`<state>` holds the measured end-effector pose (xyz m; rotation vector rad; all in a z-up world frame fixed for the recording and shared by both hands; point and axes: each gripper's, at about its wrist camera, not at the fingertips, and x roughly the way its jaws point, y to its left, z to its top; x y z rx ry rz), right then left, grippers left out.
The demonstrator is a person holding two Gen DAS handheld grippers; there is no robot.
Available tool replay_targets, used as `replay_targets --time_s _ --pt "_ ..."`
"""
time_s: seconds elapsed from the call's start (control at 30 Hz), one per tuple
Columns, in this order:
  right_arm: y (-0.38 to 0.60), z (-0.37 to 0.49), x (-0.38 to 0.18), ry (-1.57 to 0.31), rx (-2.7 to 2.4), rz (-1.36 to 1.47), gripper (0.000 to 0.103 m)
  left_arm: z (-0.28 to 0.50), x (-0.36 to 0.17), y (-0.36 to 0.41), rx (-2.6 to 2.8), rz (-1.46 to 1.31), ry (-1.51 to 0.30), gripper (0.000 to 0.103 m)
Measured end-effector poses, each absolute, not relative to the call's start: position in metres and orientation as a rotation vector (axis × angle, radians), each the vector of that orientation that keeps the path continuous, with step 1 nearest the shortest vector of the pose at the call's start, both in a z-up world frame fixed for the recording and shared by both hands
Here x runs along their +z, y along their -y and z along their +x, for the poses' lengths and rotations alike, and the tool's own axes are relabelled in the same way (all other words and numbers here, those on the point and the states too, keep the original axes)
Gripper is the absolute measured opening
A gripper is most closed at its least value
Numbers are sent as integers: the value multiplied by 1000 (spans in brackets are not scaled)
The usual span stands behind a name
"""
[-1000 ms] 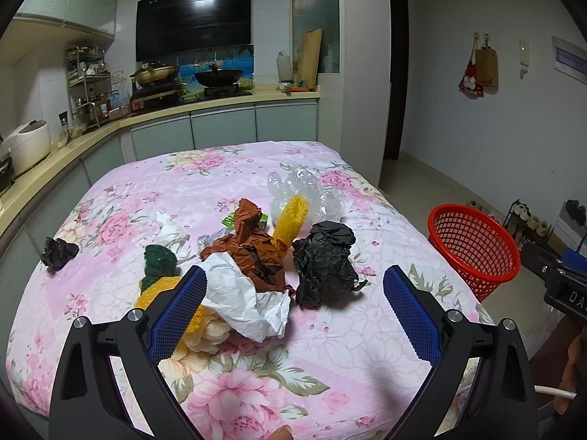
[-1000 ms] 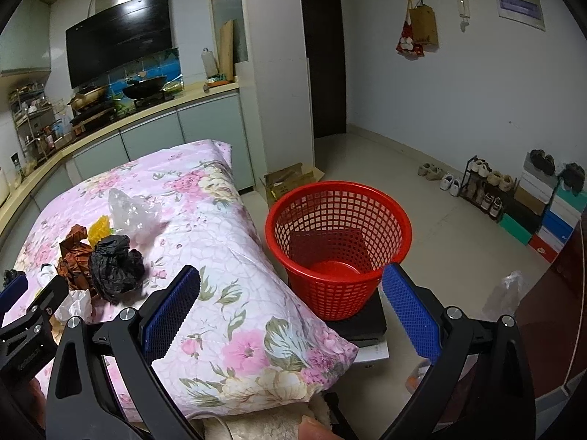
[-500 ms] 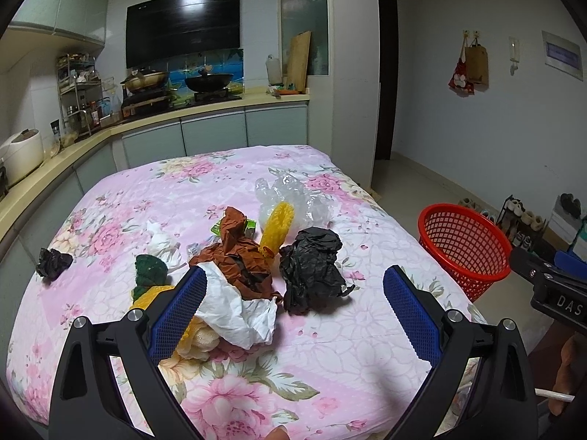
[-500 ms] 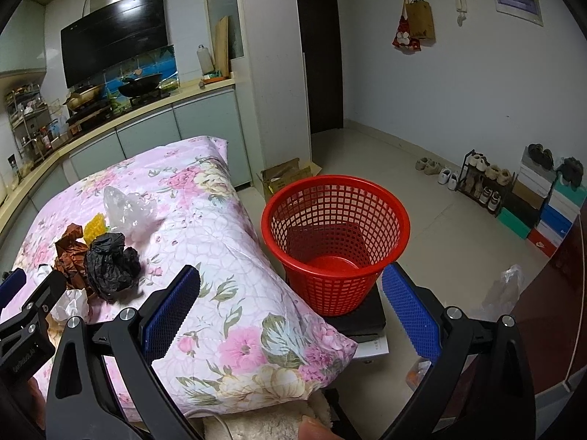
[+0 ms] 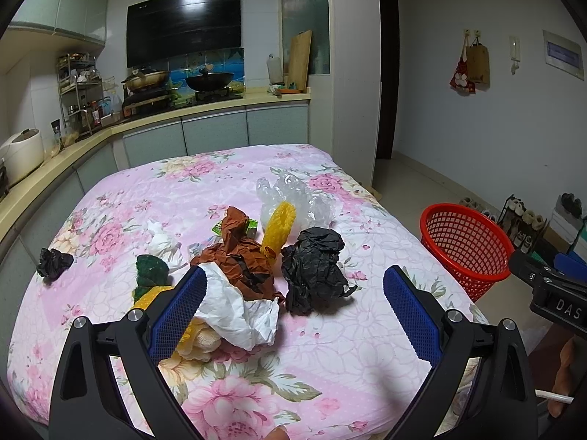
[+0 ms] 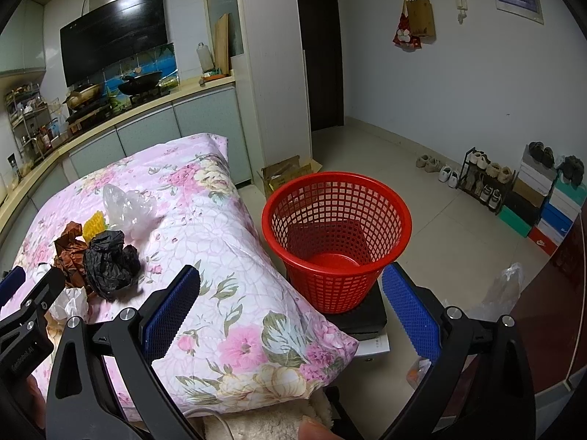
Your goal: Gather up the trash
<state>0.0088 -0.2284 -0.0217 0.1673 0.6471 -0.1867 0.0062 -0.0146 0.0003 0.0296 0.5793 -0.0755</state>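
— Where is the trash lying?
— Crumpled black bag (image 5: 315, 269) is sitting at twelve o'clock before the spread left claw (image 5: 293, 310).
— Right claw (image 6: 290, 310)?
— Gaping, facing the red basket (image 6: 335, 234).

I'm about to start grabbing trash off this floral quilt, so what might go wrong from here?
The left gripper is open over overlapping white paper and brown paper; closing may snag several pieces or the quilt. The red basket sits on the floor beyond the edge, so light scraps could fall short.
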Motion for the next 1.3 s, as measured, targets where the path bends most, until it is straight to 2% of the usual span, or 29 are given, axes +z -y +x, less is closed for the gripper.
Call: replay_targets --time_s 0.33,0.53,1.0,1.3 --pt "221 12 -27 -655 -174 158 96 7 -1 4 -57 33 -601 94" --pt "197 31 -39 -705 -88 137 96 14 0 -29 5 10 -617 94" --pt "117 91 -78 -866 86 13 96 56 4 -202 387 -131 -646 94" --pt "109 106 -94 -926 84 -39 96 103 -23 -324 554 -303 -747 94"
